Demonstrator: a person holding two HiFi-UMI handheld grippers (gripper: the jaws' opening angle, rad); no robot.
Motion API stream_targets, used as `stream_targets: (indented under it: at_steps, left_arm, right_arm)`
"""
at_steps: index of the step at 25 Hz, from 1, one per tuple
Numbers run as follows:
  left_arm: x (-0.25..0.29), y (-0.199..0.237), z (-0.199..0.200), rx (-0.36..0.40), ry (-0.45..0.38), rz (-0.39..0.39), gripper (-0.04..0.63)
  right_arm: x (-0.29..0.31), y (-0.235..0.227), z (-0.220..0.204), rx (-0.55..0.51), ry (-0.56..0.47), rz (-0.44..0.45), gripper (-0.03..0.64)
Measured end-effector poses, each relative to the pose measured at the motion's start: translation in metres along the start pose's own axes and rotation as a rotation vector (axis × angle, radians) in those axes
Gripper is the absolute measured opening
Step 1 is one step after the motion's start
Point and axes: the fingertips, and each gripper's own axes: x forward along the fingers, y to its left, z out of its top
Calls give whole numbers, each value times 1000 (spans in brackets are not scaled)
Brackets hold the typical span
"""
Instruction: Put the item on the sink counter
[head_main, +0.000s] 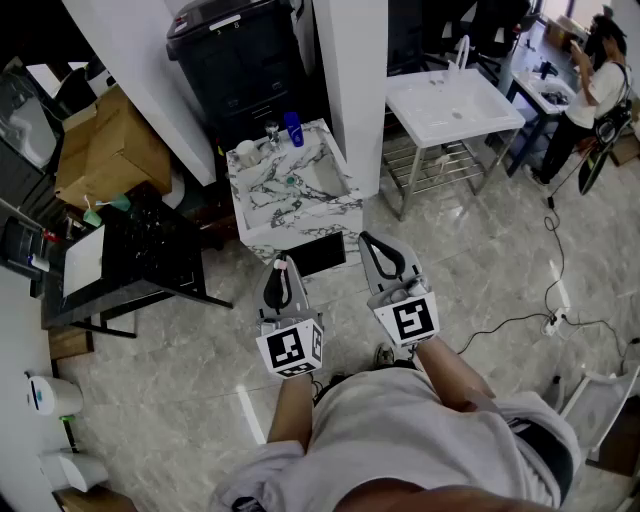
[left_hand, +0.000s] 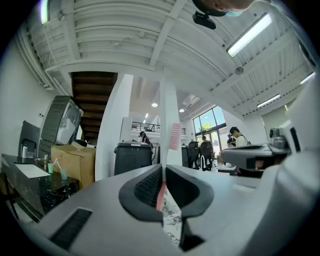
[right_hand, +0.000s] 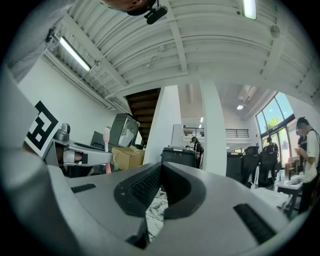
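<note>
Left gripper (head_main: 280, 263) clamped on a pink toothbrush (left_hand: 174, 136) — held upright, bristle head above the jaws. Right gripper (head_main: 366, 240) closed, nothing between its jaws. Both are near the marble sink counter (head_main: 262, 192), not touching it. At its back edge — seemingly a cup (head_main: 247, 152) and a blue bottle (head_main: 293, 129).

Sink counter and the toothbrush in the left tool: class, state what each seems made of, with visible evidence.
Sink counter: marble or marble-look stone, white with dark veins. Toothbrush: probably smooth plastic, pink-and-white, thin rigid handle clamped in the left tool.
</note>
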Motion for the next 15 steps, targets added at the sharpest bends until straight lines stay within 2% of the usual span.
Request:
stream_targets:
  at_steps: [7, 12, 15]
  left_arm:
    - [-2, -13, -8, 18, 29, -8, 32]
    - [-2, -30, -13, 34, 49, 1, 32]
    - [-1, -37, -21, 58, 77, 7, 32]
  right_arm:
    - [-11, -6, -13, 29, 10, -7, 5]
    - [-16, -6, -16, 67, -26, 88, 5]
    - [-19, -7, -29, 95, -12, 120, 5]
